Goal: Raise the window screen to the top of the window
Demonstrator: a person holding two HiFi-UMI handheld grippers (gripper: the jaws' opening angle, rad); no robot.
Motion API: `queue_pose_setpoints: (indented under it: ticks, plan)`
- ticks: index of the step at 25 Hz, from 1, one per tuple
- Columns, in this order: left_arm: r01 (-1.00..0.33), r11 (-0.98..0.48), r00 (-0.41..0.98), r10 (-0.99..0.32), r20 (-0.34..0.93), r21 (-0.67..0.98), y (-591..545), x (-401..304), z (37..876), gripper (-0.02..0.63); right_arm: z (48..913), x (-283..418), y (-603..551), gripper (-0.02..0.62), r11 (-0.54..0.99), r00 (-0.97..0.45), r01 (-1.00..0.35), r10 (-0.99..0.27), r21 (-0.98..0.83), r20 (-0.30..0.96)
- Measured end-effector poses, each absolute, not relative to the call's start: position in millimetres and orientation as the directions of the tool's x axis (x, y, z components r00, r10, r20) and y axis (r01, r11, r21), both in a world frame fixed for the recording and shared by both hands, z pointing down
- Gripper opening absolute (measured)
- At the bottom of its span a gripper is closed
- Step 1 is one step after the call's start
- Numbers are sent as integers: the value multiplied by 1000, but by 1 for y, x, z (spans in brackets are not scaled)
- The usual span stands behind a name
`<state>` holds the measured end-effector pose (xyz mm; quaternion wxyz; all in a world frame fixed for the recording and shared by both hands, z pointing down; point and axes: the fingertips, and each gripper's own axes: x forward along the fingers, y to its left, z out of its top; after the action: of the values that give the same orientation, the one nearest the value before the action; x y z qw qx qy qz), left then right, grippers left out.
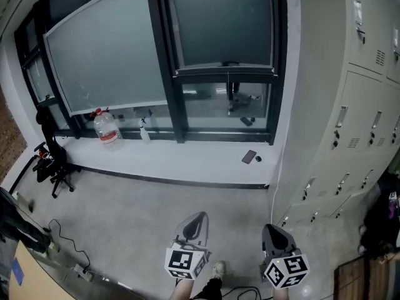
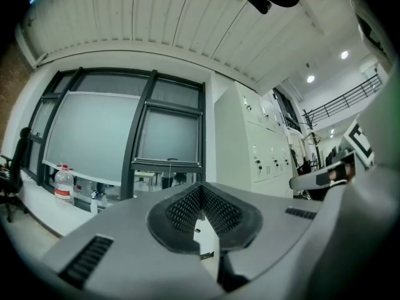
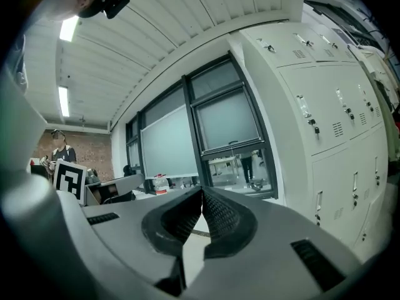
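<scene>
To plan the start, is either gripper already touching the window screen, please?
No: the left gripper and right gripper hang over the floor, well short of the window screen.

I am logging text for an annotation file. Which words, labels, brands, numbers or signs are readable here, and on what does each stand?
No text is readable.
Water bottle: red label, print too small to read.
Lockers: small tags, too blurred.
Left tongs and right tongs: only square black-and-white markers, no letters.
</scene>
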<state>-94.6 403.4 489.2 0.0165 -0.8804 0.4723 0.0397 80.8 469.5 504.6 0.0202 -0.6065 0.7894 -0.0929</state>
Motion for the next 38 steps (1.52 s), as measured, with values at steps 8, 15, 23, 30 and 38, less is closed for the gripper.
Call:
queue_pose_setpoints:
  ticks: [8,15,23,30,38]
  plan:
    - [-813,-581,581,-808,-97,-35,275,-87,475,3,487,81,326,6,272,-285,-948,-956,-165,64]
    - [-831,-555,556,-827,-87,-35,197,-108,474,3,494,73,243,6,262,-279,-950,-956,-170,88]
    - [-863,-505,505,-862,-50,-10,110,-115,493,3,520,95,153,6,257,-282,-953,-946,-160,161]
    - [-842,-540,540,-841,-35,-9,-11,-65,492,3,521,139,41,6,219,-252,-958,-952,-186,176]
    - [-858,-513,513,-858,3,-27,-120,-26,488,3,500,187,-72,6,242,-268,-956,-951,-169,155]
